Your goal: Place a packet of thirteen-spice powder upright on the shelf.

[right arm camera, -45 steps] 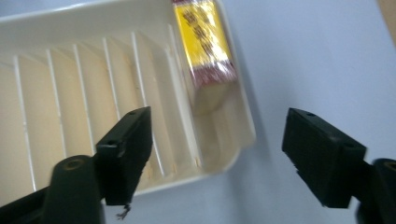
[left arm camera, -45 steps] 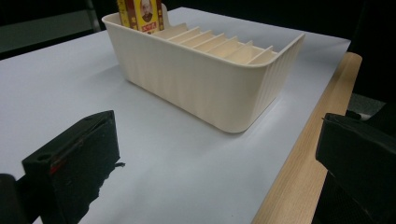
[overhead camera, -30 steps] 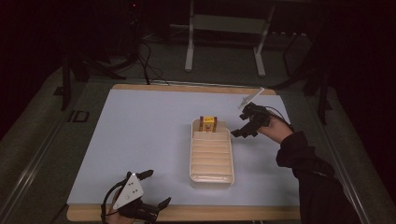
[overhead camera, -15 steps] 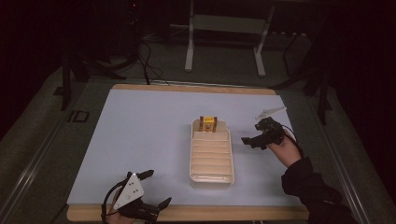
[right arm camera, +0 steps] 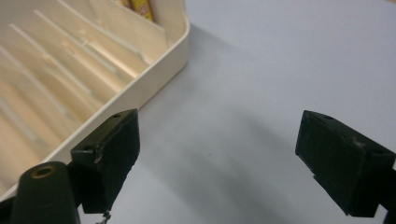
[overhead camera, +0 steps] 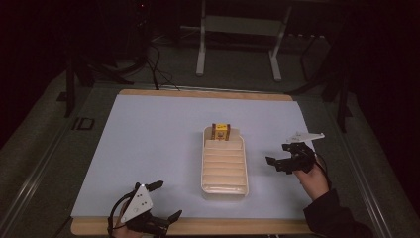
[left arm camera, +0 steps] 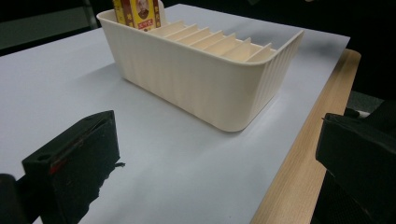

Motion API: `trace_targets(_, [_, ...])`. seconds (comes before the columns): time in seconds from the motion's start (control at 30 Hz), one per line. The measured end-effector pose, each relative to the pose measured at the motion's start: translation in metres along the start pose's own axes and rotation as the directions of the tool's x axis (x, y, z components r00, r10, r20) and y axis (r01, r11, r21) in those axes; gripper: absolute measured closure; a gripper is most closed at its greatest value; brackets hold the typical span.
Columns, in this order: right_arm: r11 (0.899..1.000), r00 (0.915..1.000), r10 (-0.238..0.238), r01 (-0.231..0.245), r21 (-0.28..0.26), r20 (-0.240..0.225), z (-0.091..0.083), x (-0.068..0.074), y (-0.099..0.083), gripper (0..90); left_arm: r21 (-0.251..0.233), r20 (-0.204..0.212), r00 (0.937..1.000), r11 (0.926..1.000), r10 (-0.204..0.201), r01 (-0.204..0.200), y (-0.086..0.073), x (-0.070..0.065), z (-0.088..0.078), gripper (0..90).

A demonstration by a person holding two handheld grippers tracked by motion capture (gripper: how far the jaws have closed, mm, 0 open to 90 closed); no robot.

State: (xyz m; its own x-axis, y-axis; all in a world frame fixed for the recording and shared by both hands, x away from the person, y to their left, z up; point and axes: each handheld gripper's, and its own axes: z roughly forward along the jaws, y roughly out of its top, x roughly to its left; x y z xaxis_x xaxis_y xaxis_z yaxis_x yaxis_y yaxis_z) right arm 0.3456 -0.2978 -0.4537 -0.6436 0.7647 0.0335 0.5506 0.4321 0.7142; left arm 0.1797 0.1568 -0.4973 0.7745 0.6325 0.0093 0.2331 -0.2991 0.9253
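Note:
A cream slotted tray (overhead camera: 224,184) lies in the middle of the white mat. A yellow box (overhead camera: 221,131) stands upright in its farthest slot. My right gripper (overhead camera: 277,154) hovers just right of the tray, open and holding nothing. The right gripper view has its wide-apart jaws over bare mat, with the tray (right arm camera: 154,79) and a sliver of the box (right arm camera: 140,7) at upper left. My left gripper (overhead camera: 166,200) rests open at the near left edge of the mat. Its own view looks at the tray's near corner (left arm camera: 201,79) and the box (left arm camera: 137,11) beyond.
The white mat (overhead camera: 148,139) covers a wooden tabletop whose bare edge (overhead camera: 223,225) runs along the near side. A metal stand (overhead camera: 237,44) and cables sit on the dark floor behind the table.
The right gripper has drawn back from beside the box toward the person, ending low beside the tray's right side. The left gripper has not moved.

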Motion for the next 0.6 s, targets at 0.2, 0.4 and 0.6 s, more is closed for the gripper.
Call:
trace_targets(0.2, [1.0, 0.9994, -0.003, 0.004, -0.025, 0.035, -0.006, 0.008, -0.016, 13.9, -0.003, 0.001, 1.0, 1.0, -0.001, 0.001, 0.0, 0.0, 0.0, 0.0])
trace_targets(0.4, [0.999, 0.9995, 0.017, -0.016, -0.037, 0.028, -0.01, 0.014, -0.031, 13.8, -0.003, 0.0, 1.0, 1.0, 0.0, 0.0, 0.0, 0.0, 0.0, 0.0])
trace_targets(0.6, [1.0, 0.9992, 0.008, -0.007, -0.029, 0.039, -0.015, 0.017, -0.039, 13.8, -0.005, 0.002, 1.0, 1.0, -0.002, 0.002, 0.0, -0.001, -0.001, 0.0])
